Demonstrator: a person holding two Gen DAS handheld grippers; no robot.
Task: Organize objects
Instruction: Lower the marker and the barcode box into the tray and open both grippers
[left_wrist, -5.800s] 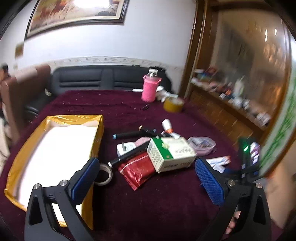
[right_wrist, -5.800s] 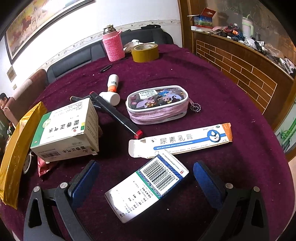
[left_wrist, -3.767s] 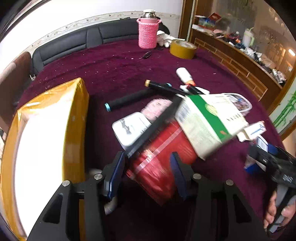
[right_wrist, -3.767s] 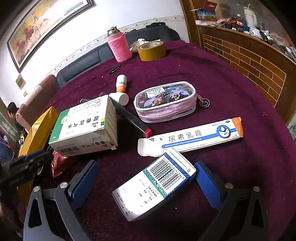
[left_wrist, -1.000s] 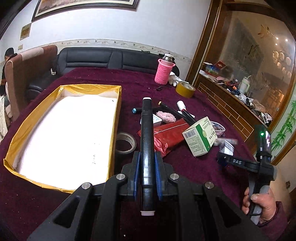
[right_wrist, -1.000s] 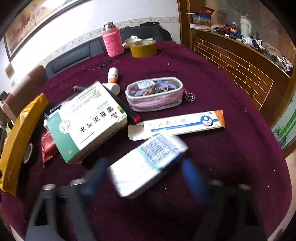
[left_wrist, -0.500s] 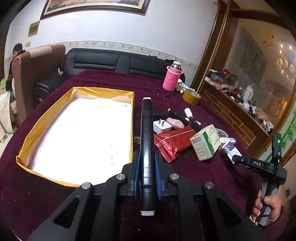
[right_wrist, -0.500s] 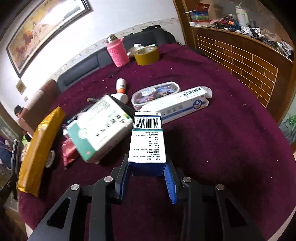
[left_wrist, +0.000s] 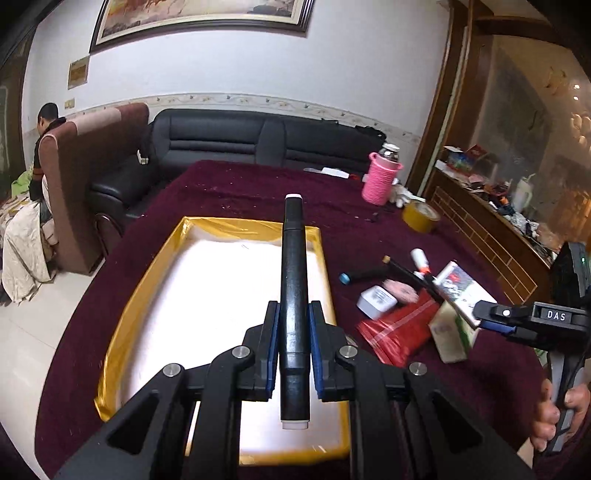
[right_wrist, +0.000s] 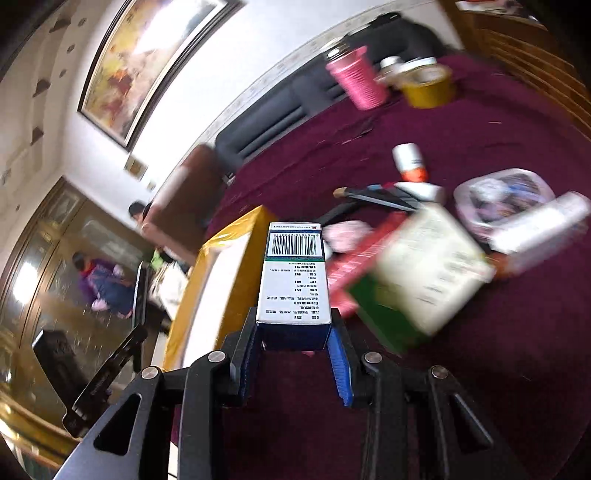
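Two items (left_wrist: 293, 295) between closed jaws

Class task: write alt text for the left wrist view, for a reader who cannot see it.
The left gripper grips a black marker lengthwise above a gold-rimmed tray with a white floor, on a maroon tablecloth. To the right lie a red pouch and other clutter; the right gripper holds a small box.

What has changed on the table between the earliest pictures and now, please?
Both grippers, open at first, have each taken something up. The left gripper lifted the black marker from the pile and carried it over the gold tray. The right gripper lifted the barcode box and swung towards that tray. The pink bottle and tape roll stayed put.
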